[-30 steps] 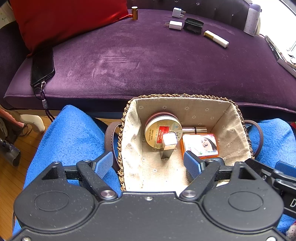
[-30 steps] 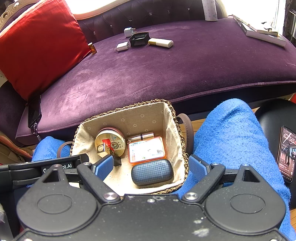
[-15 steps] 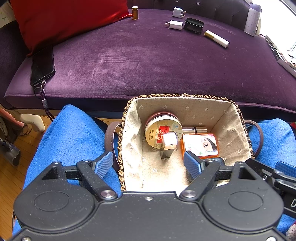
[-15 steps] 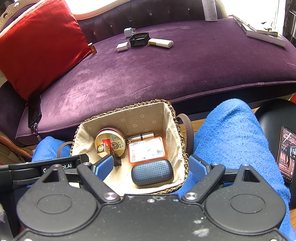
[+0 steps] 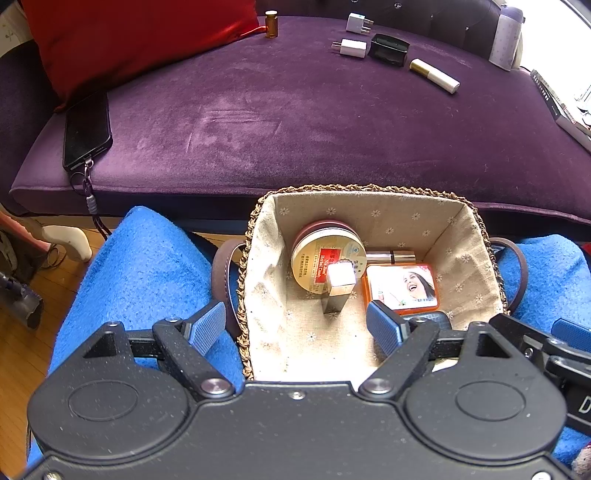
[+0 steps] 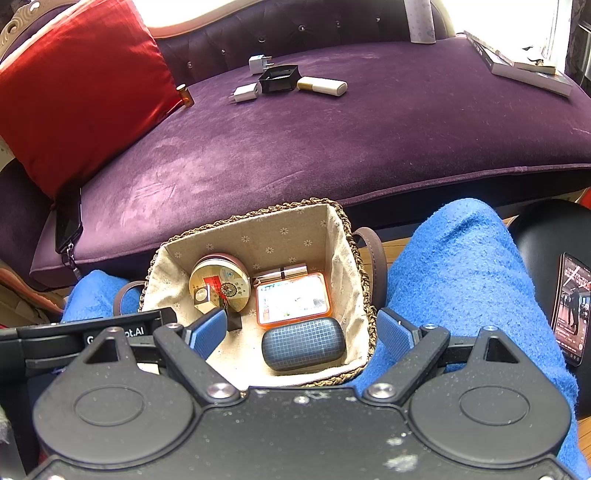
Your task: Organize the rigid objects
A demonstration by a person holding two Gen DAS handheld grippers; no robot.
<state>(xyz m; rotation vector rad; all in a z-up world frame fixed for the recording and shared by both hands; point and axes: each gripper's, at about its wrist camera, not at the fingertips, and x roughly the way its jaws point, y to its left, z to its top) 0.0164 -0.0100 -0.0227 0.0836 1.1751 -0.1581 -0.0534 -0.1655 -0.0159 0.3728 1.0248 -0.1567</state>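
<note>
Left wrist view has the left claw [image 5: 295, 326] spread wide with nothing between its blue pads, hanging over the near left part of a woven basket [image 5: 369, 189] that sits on the person's lap, between two knees under a blue blanket [image 5: 147, 266]. Right wrist view shows the right claw [image 6: 301, 328] just as released and empty, over the basket's near right corner, one pad above the lining and the other over the blanket.

Inside the basket: a round tin [image 5: 327, 258] at the back left, a small metallic bottle with a square cap [image 5: 338, 286] leaning against it, an orange tin with a face on the lid [image 5: 400, 287] beside that, a silver tube [image 5: 389, 255] just behind the orange tin, and a dark blue case [image 6: 303, 343] nearest the claws.

Further out on the purple sofa cushion [image 5: 295, 122], well apart from the basket: two white plugs [image 5: 349, 47], a black box [image 5: 389, 49], a white and gold tube [image 5: 434, 75], a small amber bottle [image 5: 270, 24], a phone [image 5: 86, 129] by the red pillow [image 5: 129, 40].
</note>
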